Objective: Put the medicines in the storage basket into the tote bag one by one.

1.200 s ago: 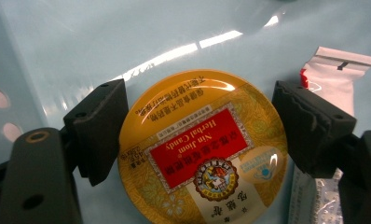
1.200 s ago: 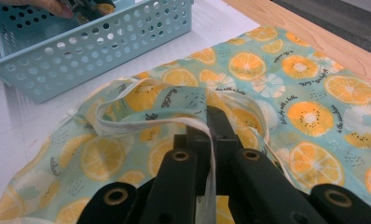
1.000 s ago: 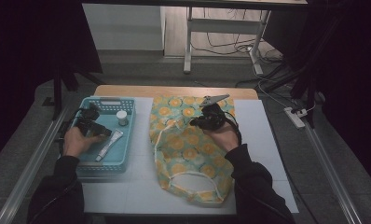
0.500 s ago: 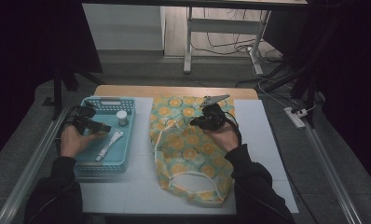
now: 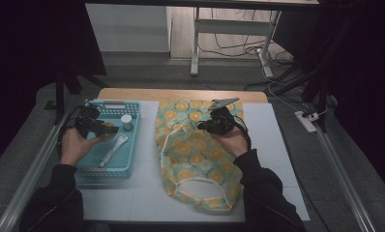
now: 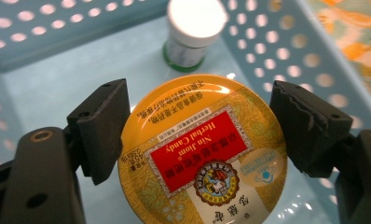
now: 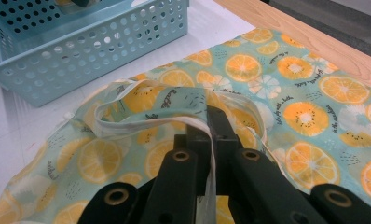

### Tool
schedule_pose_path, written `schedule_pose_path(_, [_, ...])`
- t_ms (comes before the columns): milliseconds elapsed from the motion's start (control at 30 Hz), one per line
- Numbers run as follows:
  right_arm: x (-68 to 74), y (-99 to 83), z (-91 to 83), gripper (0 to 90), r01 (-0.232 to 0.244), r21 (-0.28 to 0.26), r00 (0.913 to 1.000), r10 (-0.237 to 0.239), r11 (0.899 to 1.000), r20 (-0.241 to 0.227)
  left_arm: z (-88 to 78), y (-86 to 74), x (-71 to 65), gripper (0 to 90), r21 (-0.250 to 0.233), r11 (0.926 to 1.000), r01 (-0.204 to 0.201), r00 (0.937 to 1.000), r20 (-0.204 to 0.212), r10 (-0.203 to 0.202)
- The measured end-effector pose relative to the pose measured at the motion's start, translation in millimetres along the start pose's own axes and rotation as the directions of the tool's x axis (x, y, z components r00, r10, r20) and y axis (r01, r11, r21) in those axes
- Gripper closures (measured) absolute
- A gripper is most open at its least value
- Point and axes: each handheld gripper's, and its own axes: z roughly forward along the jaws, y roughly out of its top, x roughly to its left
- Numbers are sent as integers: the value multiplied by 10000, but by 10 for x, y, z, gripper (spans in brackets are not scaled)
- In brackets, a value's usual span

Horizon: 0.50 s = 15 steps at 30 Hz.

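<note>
Candy tin (image 6: 200, 154), round and yellow, sits gripped between the left tongs (image 6: 200, 135) above the blue basket (image 6: 48, 88), by a small white-capped bottle (image 6: 195, 30). In the right gripper view, the right tongs (image 7: 210, 122) are clamped on the orange-print bag (image 7: 286, 107) at its white-trimmed rim. From the high view the bag's mouth looks barely raised, though it's dim. Next, I judge, the tin must cross to that opening and go in.

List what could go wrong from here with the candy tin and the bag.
1. The left gripper holds the round candy tin only by its smooth rim; it might slip or tilt out and drop back into the blue basket.
2. The right gripper pinches just the edge of the orange-print bag; the mouth looks barely open, so the tin may catch on the fabric.
</note>
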Motion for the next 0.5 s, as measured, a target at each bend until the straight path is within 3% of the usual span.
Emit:
schedule_pose_path(300, [-17,-13,20,893,-46,11,10000,46,10000,25,-107,26,-237,231,-392,9978,-542,9971,512,562])
schedule_pose_path(500, [-34,-20,26,893,-95,13,9999,95,10000,53,-155,60,-399,232,-525,9941,-947,9903,970,995])
